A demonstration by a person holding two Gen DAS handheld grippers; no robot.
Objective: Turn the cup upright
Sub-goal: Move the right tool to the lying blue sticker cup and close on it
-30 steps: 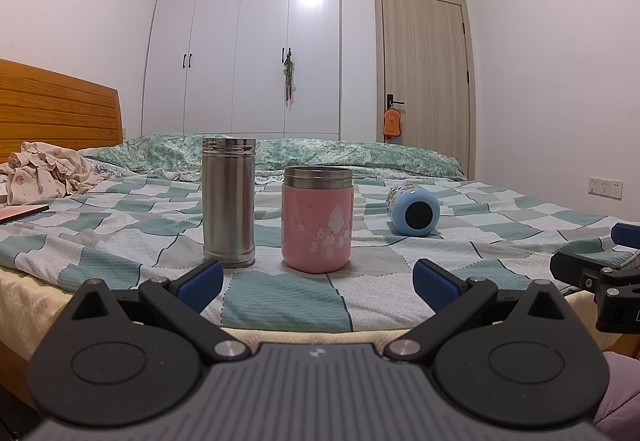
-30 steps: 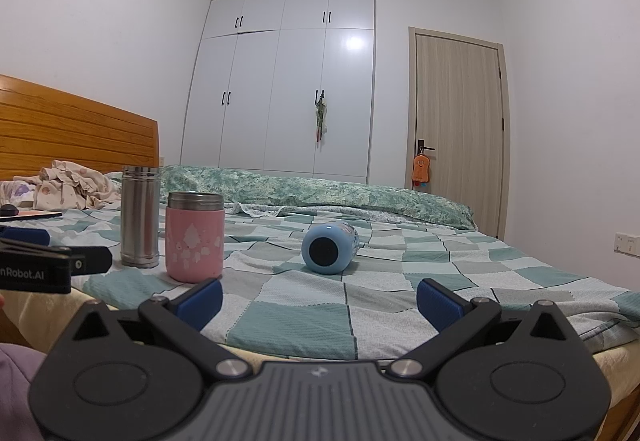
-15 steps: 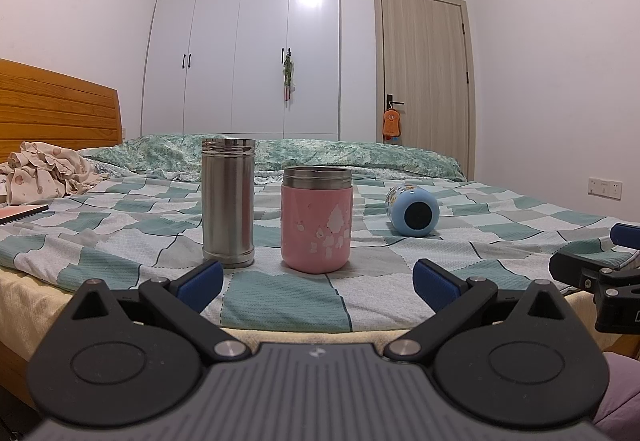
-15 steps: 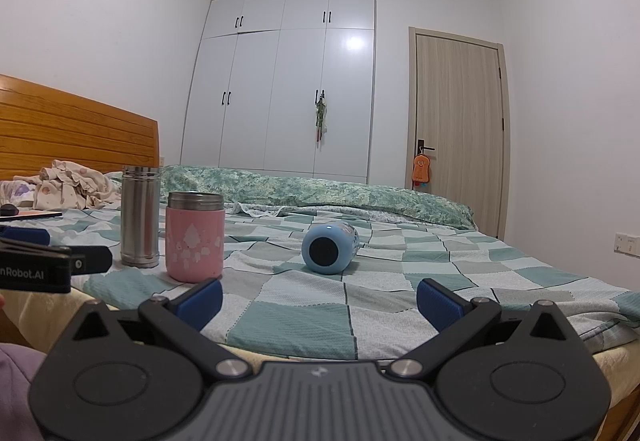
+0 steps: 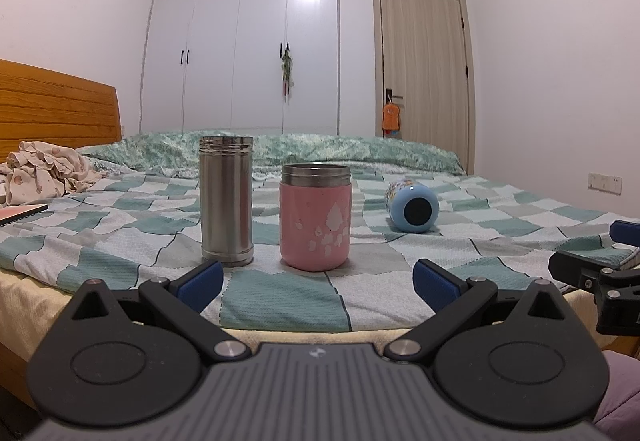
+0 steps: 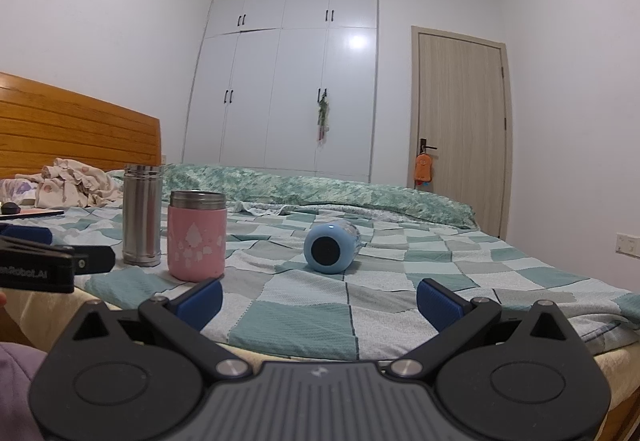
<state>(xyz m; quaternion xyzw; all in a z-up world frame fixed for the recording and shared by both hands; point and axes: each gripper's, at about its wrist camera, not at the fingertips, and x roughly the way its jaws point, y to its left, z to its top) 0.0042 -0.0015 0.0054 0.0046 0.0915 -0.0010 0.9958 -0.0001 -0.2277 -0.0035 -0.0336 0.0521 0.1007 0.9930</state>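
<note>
The light-blue rounded cup (image 6: 331, 247) lying on its side shows only its dark-centred end; its far end is hidden behind its own body, and the print on its side (image 5: 401, 185) is too small to read. The flat pink-topped object (image 5: 22, 212) is cut off by the left-wrist view's left edge. The small dark lump (image 6: 11, 207) beside the crumpled patterned cloth (image 6: 74, 180) cannot be identified.

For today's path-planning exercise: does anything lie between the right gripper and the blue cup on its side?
Nothing visible does. Only bare checked blanket lies between the open right gripper and the blue cup. The pink cup and steel flask stand off to the left.
</note>
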